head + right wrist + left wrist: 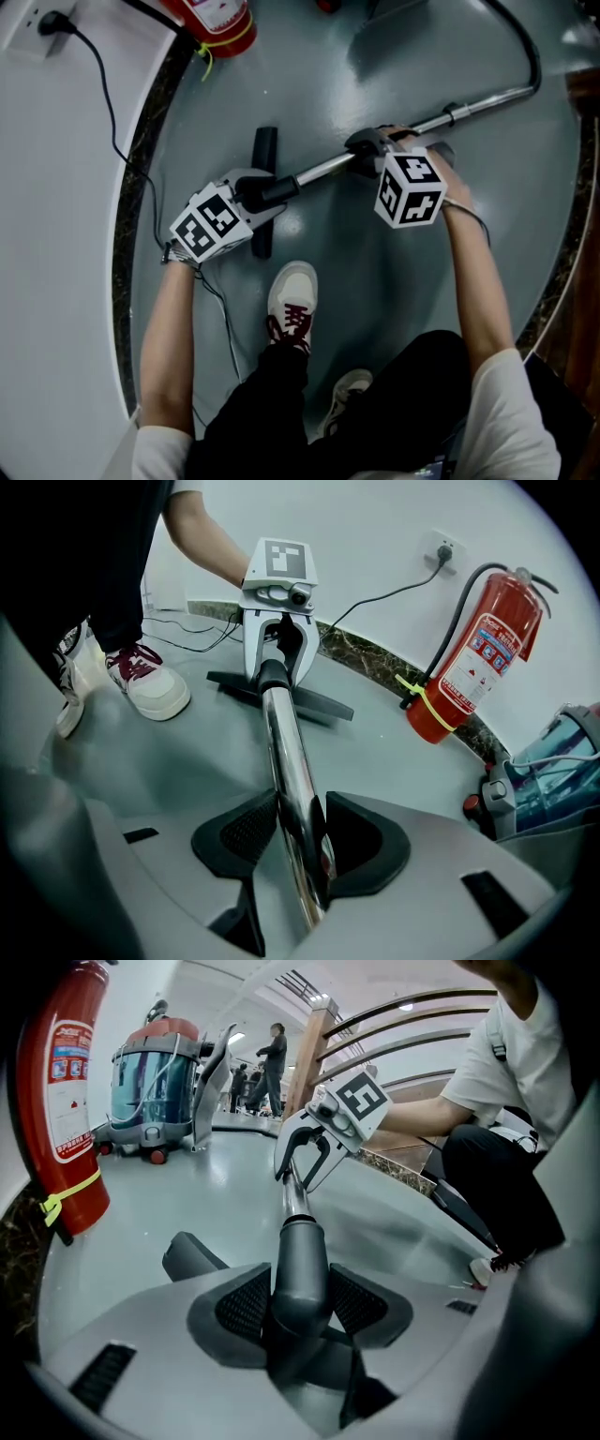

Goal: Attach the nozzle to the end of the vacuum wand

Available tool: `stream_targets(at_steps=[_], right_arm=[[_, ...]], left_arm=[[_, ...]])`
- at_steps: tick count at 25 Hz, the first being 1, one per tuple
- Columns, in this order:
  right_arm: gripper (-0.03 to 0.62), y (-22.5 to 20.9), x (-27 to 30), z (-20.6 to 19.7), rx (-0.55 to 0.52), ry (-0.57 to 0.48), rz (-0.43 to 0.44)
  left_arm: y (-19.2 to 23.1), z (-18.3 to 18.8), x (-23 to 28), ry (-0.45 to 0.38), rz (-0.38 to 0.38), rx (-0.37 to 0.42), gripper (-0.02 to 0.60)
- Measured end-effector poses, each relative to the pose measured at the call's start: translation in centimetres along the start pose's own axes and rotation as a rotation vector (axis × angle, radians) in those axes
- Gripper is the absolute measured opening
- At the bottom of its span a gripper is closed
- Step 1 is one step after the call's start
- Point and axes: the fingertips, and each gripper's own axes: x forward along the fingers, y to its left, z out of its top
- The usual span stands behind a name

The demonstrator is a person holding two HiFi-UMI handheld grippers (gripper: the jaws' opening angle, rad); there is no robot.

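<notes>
**Grey neck and chrome wand, both gripped**

Over the grey floor (394, 281), the left gripper (265, 194) is clamped on the neck of the black nozzle (266, 145), whose head lies on the floor beneath. The chrome wand (323, 170) runs from that neck rightward into the right gripper (372, 153), closed tight around it

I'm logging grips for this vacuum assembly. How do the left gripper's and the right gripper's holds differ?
The left gripper grips a dark grey neck, matte plastic; the right gripper grips the chrome wand, shiny metal. The left gripper's neck is thick and fills its fingers; the right gripper's wand is slimmer. Both are shut on the same tube line, facing each other.
</notes>
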Motion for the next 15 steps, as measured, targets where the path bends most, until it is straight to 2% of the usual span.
stream_targets(at_steps=[15], right_arm=[[0.179,-0.14,-0.46,0.44,0.000,-0.011,-0.007]], left_arm=[[-0.12,0.68,0.36,-0.021,0.016,-0.060,0.196]])
